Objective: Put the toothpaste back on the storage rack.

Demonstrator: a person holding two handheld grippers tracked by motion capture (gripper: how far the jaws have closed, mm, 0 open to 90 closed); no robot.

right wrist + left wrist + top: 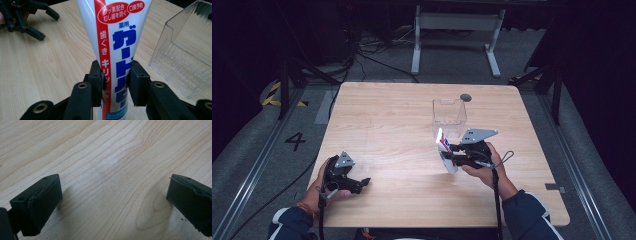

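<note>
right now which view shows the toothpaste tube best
The right gripper view: the toothpaste tube stands close up, its red stripe and blue lettering readable, clamped in the right claw. In the high view the tube is small, beside the clear box. The left gripper view gives bare table.
</note>
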